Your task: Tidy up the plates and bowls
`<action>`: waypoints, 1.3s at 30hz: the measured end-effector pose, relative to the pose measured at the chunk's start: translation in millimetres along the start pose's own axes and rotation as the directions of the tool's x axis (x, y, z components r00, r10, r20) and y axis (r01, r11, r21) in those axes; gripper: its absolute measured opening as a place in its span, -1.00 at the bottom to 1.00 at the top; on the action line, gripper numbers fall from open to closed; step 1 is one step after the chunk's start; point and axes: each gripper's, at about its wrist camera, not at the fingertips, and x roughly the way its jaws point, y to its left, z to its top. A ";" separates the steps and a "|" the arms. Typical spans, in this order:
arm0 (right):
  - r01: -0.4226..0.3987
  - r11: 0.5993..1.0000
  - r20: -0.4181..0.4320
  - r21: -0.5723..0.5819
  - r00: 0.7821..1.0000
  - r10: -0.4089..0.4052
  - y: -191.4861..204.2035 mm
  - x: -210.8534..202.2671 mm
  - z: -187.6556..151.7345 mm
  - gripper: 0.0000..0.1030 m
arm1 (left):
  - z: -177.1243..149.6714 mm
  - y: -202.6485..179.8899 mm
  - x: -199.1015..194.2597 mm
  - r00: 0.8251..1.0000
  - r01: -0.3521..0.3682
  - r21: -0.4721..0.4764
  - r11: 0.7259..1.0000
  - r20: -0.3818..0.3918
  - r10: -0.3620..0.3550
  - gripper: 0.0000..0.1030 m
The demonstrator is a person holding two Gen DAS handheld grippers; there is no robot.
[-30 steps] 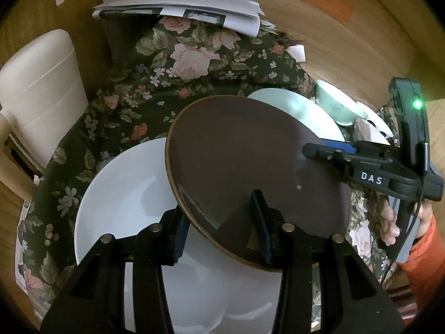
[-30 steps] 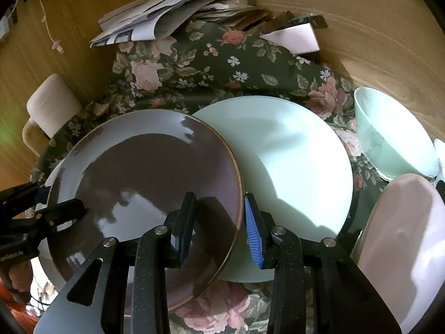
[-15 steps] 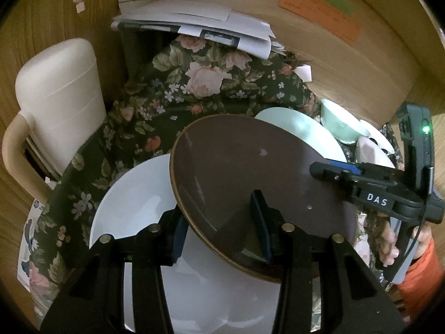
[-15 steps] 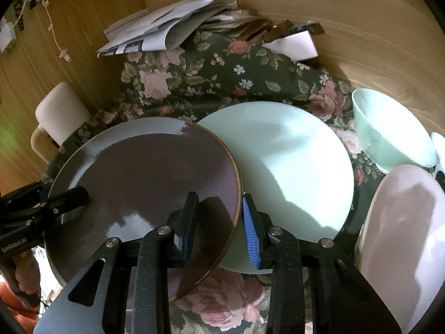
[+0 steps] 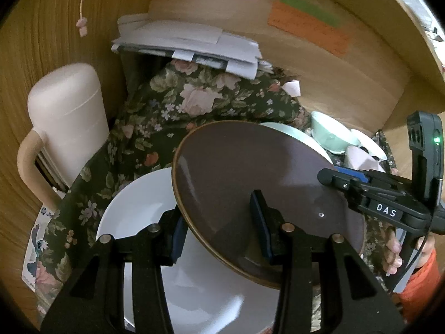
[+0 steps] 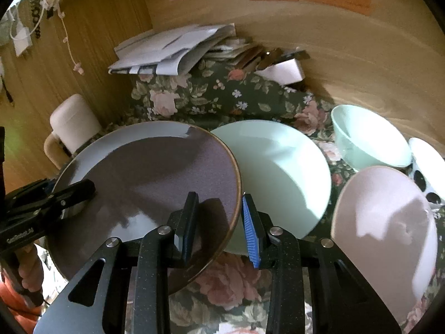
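Glaze on the brown plate shines, its rim edged in gold (tilted above the white plate). Left gripper and right gripper each pinch its rim from opposite sides, jaws narrowly parted around it.

Wood-panelled wall, floral tablecloth

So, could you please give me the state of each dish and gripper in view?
Brown plate: lifted, tilted, gripped at both rims.
Left gripper: shut on its rim.
Right gripper: shut on the opposite rim.
White plate: flat, beneath.
Mint plate: flat.
Mint bowl: upright.
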 end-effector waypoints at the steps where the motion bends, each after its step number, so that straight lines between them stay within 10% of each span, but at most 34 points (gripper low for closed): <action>1: 0.003 1.000 0.005 0.001 1.000 -0.003 0.6 -2.0 0.3 -0.45 | -0.2 -2.9 -1.7 1.000 -0.003 0.013 1.000 0.005 0.003 -0.18; 39: 0.094 0.988 0.121 0.122 0.987 -0.109 -31.5 -107.0 -77.4 -0.45 | -44.4 -88.2 -50.2 0.991 0.130 0.142 0.981 0.018 -0.134 -0.17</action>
